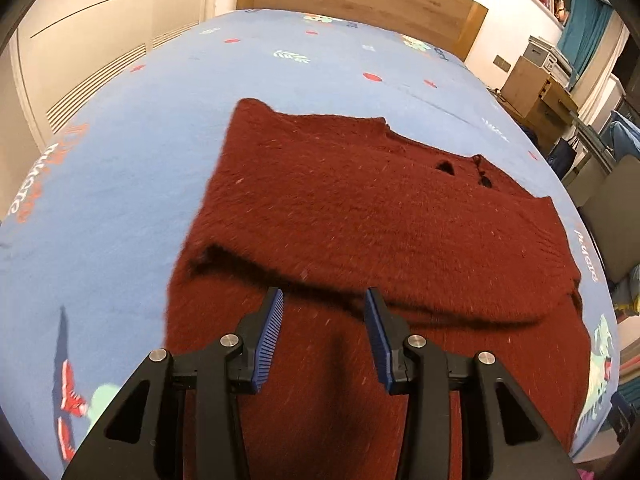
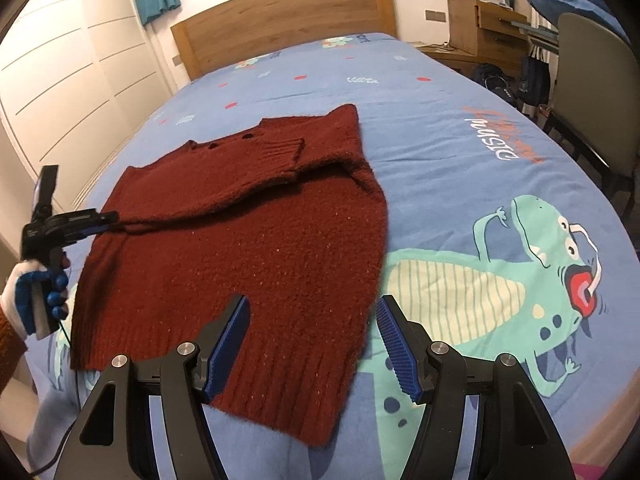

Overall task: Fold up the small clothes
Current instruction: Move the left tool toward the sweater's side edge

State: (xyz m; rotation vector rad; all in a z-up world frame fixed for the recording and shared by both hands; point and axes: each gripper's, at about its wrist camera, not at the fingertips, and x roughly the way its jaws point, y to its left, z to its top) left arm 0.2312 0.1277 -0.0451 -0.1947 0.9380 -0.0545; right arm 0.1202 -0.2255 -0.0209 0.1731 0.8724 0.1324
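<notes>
A dark red knitted sweater (image 2: 248, 240) lies flat on the blue bed cover, both sleeves folded across its chest. It fills the middle of the left wrist view (image 1: 360, 220). My left gripper (image 1: 324, 300) is open and empty, its fingers hovering just above the folded sleeve edge at the sweater's side. It shows in the right wrist view (image 2: 108, 218) at the sweater's left edge, held by a gloved hand. My right gripper (image 2: 312, 312) is open and empty, above the sweater's ribbed hem (image 2: 280, 376) near its right corner.
The blue printed bed cover (image 2: 460, 168) carries a green dinosaur print (image 2: 520, 280). A wooden headboard (image 2: 280, 12) stands at the far end. A chair (image 2: 592, 92), bags and a wooden desk (image 2: 484, 28) stand to the right of the bed. White wardrobes (image 2: 72, 60) line the left.
</notes>
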